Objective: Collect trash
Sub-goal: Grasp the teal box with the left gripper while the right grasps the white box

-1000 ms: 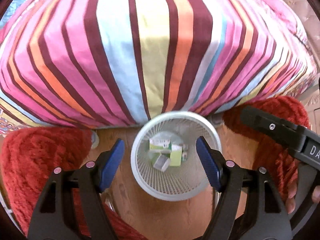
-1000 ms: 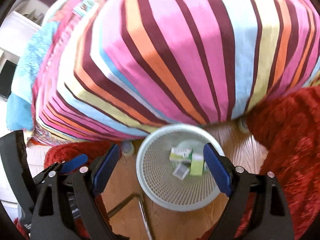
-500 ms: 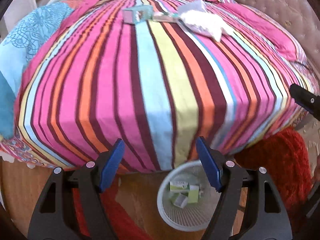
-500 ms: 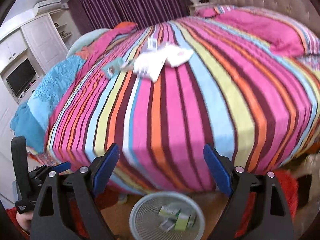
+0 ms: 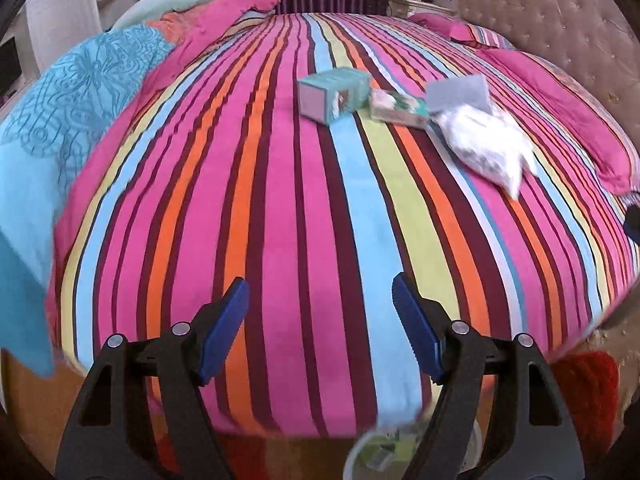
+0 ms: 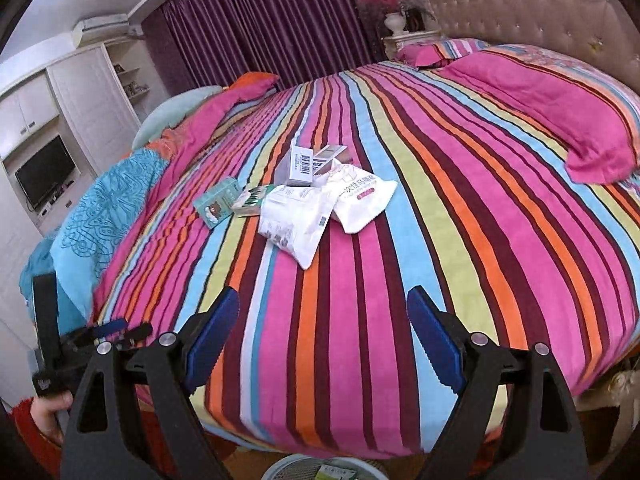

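Both views have swung up from the bin to the striped bed since a second ago. Left gripper and right gripper hang over the near edge, jaws apart and empty. Ahead, mid-bed, trash lies clustered: a teal box, a green pack, a grey box and two white bags overlapping. At the foot of the bed the bin already holds a few small boxes. By my judgement the task is partly done, with this pile left.
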